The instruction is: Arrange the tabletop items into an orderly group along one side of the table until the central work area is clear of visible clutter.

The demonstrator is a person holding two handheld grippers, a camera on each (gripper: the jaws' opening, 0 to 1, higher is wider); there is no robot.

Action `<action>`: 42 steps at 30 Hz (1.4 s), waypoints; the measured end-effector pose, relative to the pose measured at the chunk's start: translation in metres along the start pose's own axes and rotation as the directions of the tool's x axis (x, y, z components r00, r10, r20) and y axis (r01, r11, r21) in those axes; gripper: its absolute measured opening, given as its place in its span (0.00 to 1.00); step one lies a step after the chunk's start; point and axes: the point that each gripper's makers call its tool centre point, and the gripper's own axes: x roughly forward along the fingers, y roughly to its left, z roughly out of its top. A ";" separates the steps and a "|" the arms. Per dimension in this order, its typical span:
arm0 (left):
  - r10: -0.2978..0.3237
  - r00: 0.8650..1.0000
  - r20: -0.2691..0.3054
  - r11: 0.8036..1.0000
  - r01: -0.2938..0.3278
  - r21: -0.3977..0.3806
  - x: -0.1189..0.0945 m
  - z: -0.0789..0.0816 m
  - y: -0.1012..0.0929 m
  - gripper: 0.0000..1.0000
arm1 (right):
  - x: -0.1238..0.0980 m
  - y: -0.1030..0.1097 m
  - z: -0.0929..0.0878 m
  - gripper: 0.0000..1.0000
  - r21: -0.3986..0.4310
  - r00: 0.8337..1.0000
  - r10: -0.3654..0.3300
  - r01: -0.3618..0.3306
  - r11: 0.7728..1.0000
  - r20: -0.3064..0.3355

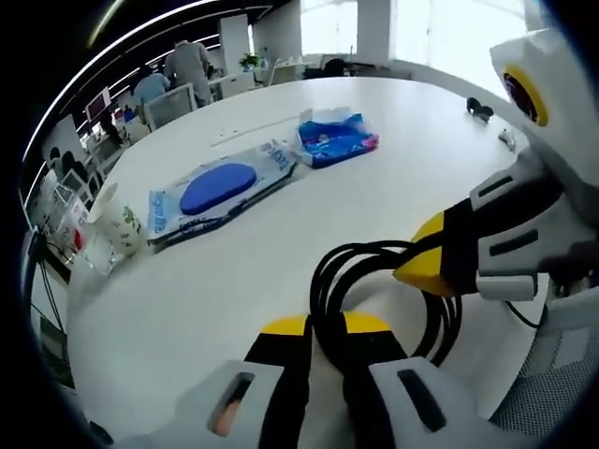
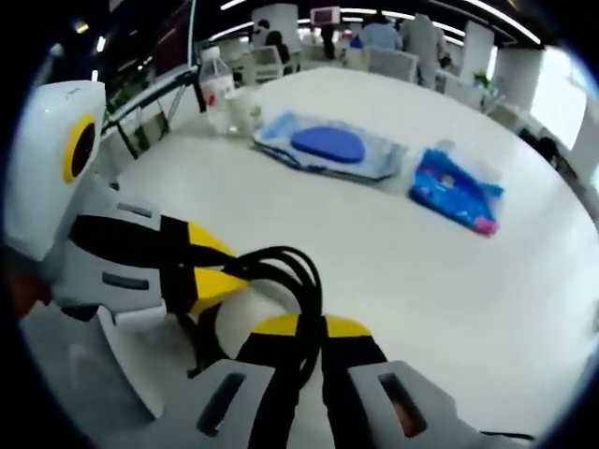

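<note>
A coil of black cable (image 1: pixel 370 251) (image 2: pixel 292 258) is held just above the near edge of the round white table (image 1: pixel 281 271) (image 2: pixel 393 262). My left gripper (image 1: pixel 328 325) is shut on the coil's near side, with the strands pinched between its yellow tips. My right gripper (image 1: pixel 421 267) comes in from the right and is shut on the same coil. In the right gripper view, that gripper (image 2: pixel 315 329) clamps the cable at the bottom, and the left gripper (image 2: pixel 211 271) holds it from the left.
A clear packet with a blue oval (image 1: pixel 220 187) (image 2: pixel 328 145) and a blue packet (image 1: pixel 337 136) (image 2: pixel 456 187) lie side by side further in. A paper cup (image 1: pixel 117 220) (image 2: pixel 245 110) and a bottle (image 2: pixel 215 84) stand at the table's edge. A small black object (image 1: pixel 479 108) lies far off. People and chairs are beyond.
</note>
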 end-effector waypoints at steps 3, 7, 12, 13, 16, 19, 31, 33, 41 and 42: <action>-0.007 1.000 0.009 1.000 0.007 -0.004 -0.001 0.005 -0.002 0.09 | -0.003 -0.004 0.003 0.03 0.011 1.000 0.000 0.000 1.000 0.011; -0.012 1.000 0.023 1.000 0.012 0.003 -0.004 0.014 -0.003 0.09 | -0.009 -0.008 0.008 0.02 0.026 1.000 -0.001 0.000 1.000 0.028; -0.017 0.999 0.041 1.000 0.017 0.008 -0.007 0.027 -0.002 0.09 | -0.015 -0.013 0.018 0.02 0.048 0.999 -0.003 0.001 0.999 0.053; -0.018 0.999 0.045 1.000 0.018 0.007 -0.008 0.029 -0.002 0.09 | -0.016 -0.014 0.020 0.02 0.050 0.998 -0.004 0.002 0.999 0.058; -0.021 0.998 0.056 1.000 0.021 0.007 -0.009 0.037 -0.001 0.09 | -0.019 -0.018 0.026 0.02 0.058 0.998 -0.007 0.003 0.998 0.069; -0.027 0.998 0.064 0.999 0.026 0.028 -0.008 0.044 -0.001 0.08 | -0.021 -0.022 0.031 0.02 0.059 0.997 -0.014 0.009 0.998 0.080; -0.026 0.997 0.071 0.999 0.024 0.028 -0.001 0.065 0.005 0.08 | -0.018 -0.037 0.049 0.02 0.088 0.995 -0.018 0.009 0.996 0.101; -0.025 0.997 0.072 0.999 0.023 0.029 0.000 0.068 0.007 0.08 | -0.016 -0.040 0.052 0.02 0.088 0.994 -0.017 0.008 0.996 0.104; -0.037 0.997 0.063 0.999 0.036 0.011 0.010 0.076 0.018 0.08 | -0.007 -0.045 0.065 0.03 0.085 0.995 -0.014 0.006 0.996 0.102; -0.042 0.997 0.062 0.999 0.041 0.014 0.011 0.077 0.019 0.08 | -0.006 -0.046 0.066 0.03 0.082 0.995 -0.015 0.006 0.997 0.101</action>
